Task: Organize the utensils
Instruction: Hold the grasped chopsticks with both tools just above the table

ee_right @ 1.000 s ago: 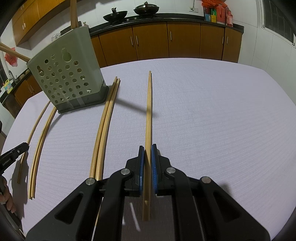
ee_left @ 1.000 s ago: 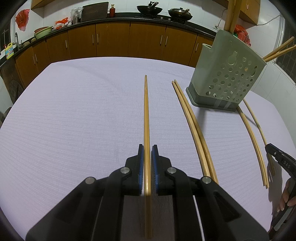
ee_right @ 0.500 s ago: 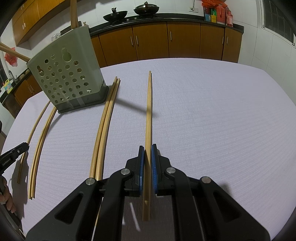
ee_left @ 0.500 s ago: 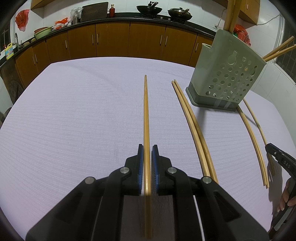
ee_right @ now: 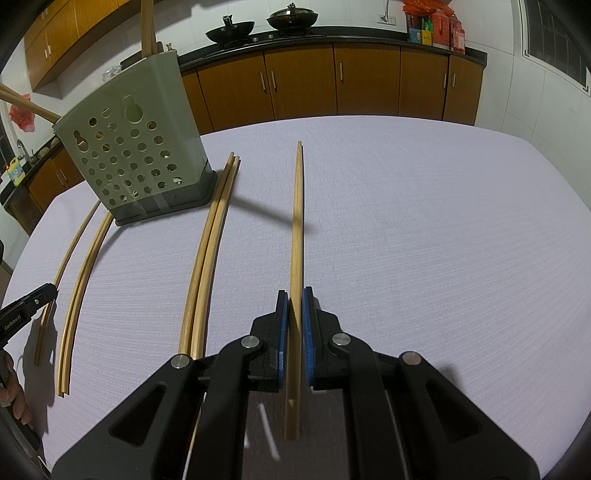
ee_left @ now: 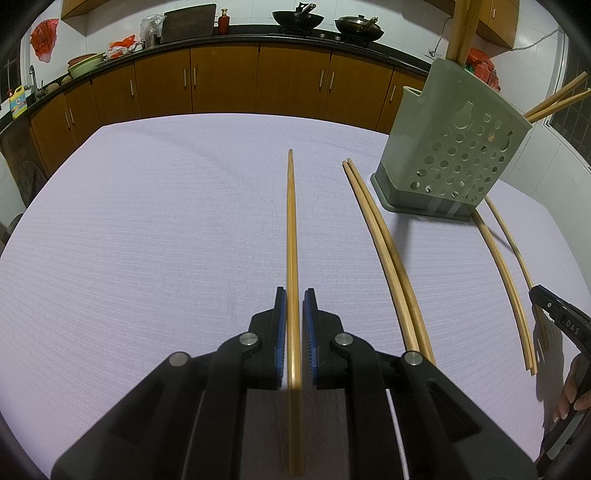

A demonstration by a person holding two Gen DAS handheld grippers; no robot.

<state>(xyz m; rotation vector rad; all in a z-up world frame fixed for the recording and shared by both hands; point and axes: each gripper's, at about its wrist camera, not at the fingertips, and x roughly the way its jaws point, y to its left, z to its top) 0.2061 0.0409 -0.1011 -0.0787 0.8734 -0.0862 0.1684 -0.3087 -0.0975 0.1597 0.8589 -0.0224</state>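
My left gripper (ee_left: 294,295) is shut on a wooden chopstick (ee_left: 291,221) that points straight ahead over the lavender tablecloth. My right gripper (ee_right: 293,295) is shut on another chopstick (ee_right: 297,221), held off the cloth and casting a shadow. Between the two grippers stands a grey-green perforated utensil holder (ee_left: 454,147) (ee_right: 129,155) with several chopsticks (ee_left: 461,29) sticking out of it. A loose pair (ee_left: 388,258) lies left of the holder, another pair (ee_right: 207,258) right of it. Each gripper shows at the other view's edge.
The table (ee_left: 129,240) is covered by the cloth and ends at a far edge in front of brown kitchen cabinets (ee_left: 221,81). Woks (ee_right: 291,18) and bottles sit on the dark counter. A person's fingers (ee_left: 570,391) show at the right rim.
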